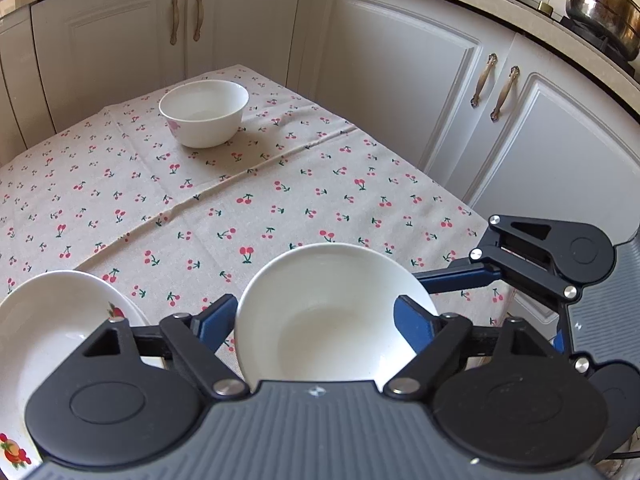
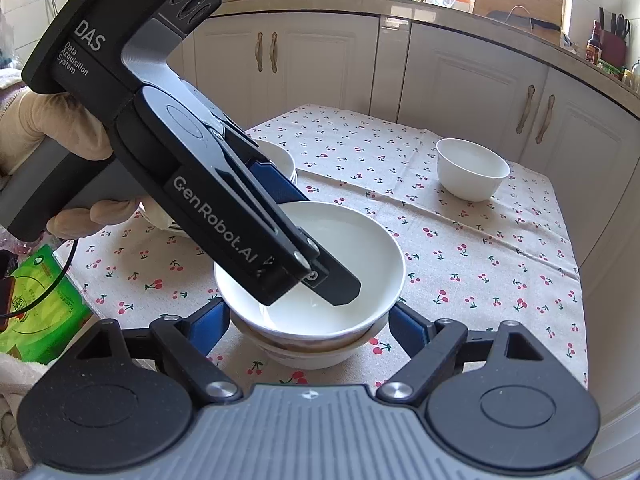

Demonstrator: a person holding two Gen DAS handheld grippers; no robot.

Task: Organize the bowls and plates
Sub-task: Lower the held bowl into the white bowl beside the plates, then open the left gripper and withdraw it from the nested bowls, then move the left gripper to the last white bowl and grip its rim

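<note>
Right wrist view: gloved hand (image 2: 60,128) tilts left gripper (image 2: 316,268) down, fingers spread astride top bowl's (image 2: 360,248) rim.

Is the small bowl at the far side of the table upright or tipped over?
Upright: the small bowl stands on its base on the tablecloth, rim upward, its inside visible.

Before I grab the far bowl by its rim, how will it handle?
The far bowl looks glazed, so probably slippery and breakable. It is deep with a narrow foot, so a rim push might tip it. The cloth may drag.
</note>
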